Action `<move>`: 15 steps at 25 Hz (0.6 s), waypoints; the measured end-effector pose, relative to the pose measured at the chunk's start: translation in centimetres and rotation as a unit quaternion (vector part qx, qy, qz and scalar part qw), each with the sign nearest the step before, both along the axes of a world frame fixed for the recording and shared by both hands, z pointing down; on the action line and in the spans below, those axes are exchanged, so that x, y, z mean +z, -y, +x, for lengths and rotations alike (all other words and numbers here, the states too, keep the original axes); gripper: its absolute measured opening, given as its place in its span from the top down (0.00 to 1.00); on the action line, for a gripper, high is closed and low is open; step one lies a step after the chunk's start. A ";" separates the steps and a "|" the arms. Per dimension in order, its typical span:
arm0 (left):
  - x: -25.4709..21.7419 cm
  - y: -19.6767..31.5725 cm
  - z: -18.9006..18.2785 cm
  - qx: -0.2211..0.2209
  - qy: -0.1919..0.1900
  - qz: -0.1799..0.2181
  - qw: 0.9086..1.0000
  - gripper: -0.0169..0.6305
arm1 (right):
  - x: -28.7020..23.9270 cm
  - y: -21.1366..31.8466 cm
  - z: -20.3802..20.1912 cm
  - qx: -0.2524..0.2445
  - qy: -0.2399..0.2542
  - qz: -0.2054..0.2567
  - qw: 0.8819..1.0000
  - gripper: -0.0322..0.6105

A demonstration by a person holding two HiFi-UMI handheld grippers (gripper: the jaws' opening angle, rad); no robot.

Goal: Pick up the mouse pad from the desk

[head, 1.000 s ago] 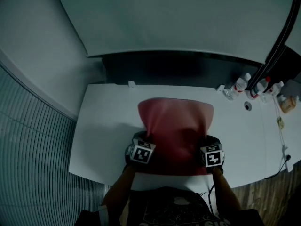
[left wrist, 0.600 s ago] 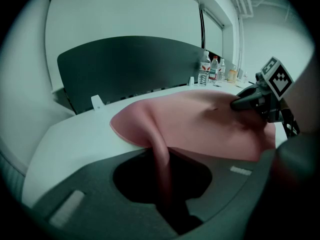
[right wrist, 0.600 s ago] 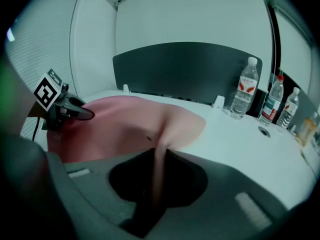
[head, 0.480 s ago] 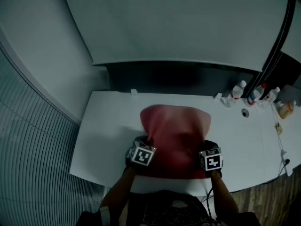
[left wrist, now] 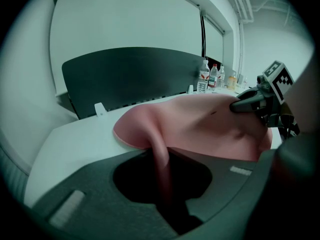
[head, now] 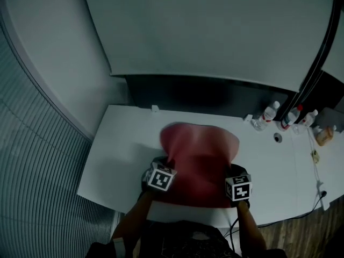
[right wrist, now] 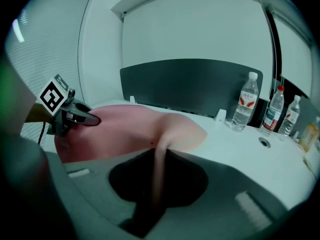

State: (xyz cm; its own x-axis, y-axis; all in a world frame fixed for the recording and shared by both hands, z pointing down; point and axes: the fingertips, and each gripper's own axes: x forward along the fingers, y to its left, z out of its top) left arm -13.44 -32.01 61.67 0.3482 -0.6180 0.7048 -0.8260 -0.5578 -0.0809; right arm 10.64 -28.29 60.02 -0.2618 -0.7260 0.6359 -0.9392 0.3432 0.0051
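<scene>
Left gripper (left wrist: 161,156): jaws are standing almost together, pinching a thin upright fold of the pink mouse pad (head: 200,153). The fold is running straight down into the gap. Right gripper (right wrist: 158,166): jaws have just been closing and are likewise sitting nearly together, nipping a similar fold of the same pad. Each is gripping a near corner, one on either side. This is likely because the sheet is thin and limp, and a single pinch would be leaving the rest drooping.

Between the two holds the pad is sagging and rumpling slightly. Its near edge is being held up off the white desk (head: 115,149). Its far edge is looking as if it is lying on the surface, though contact there is hard to confirm. Both grippers are pointing downward and away from the person, whose forearms are reaching in over the desk's near edge.

Beyond the pad, water bottles (head: 270,112) are standing at the far right, well apart from it. A dark panel (head: 204,93) is running along the back. Judged step: lift under way, pad not yet clear.
</scene>
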 end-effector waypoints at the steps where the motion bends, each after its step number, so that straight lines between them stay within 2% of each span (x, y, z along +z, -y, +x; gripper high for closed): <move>1: -0.3 0.0 0.0 -0.002 -0.002 0.004 1.000 0.89 | -0.3 0.0 -0.1 -0.003 0.003 0.003 1.000 0.87; 8: -2.9 0.2 0.4 -0.008 -0.018 0.030 0.999 0.89 | -2.4 0.5 -0.3 -0.007 0.007 0.017 1.000 0.87; 15: -6.9 1.0 0.6 -0.023 -0.044 0.071 0.996 0.89 | -6.3 2.0 -0.2 -0.016 0.003 0.069 0.997 0.87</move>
